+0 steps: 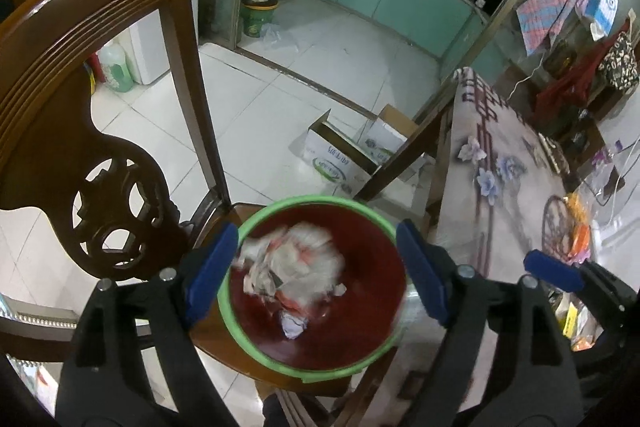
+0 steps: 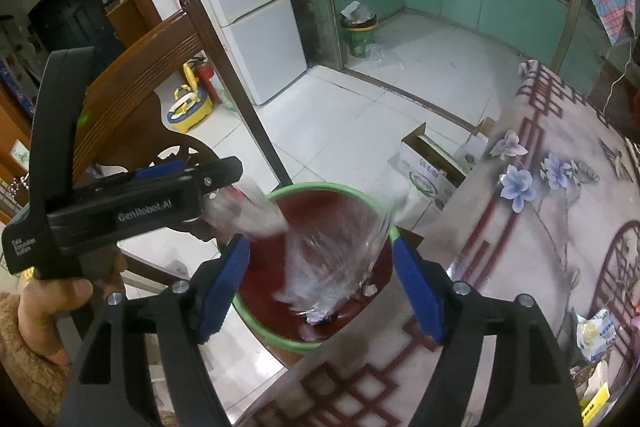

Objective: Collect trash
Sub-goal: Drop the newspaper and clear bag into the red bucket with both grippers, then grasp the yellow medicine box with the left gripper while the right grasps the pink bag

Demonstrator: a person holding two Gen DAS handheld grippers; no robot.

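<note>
Trash [image 1: 294,269] = crumpled white/red wrappers plus a clear plastic film, motion-blurred, inside the red bin [image 1: 360,315] with the green rim, which sits on the wooden chair [image 1: 60,131] seat just beside the table [image 1: 500,211] edge. In the right wrist view the clear film [image 2: 336,251] looks mid-fall over the bin mouth, blurred, so whether anything touches it cannot be told.

Left gripper [image 1: 316,279]: jaws spread wide, nothing between the pads, bin mouth directly ahead and below, framed between the two blue fingers [image 1: 212,271]. Right gripper [image 2: 320,279]: also spread wide, empty, bin ahead and below, table corner under its right side. The left gripper also shows from the side in the right view, its tip just above the bin's far-left rim.

Key relation: the trash pile lies straight ahead of both claws, down in the bin, no clear long axis, just a loose wad. Both are about equally near.

Judgement: this drop looks done. More litter, a snack packet [image 2: 592,335], lies on the table to the right, nearer the right gripper, likely the next pick.
</note>
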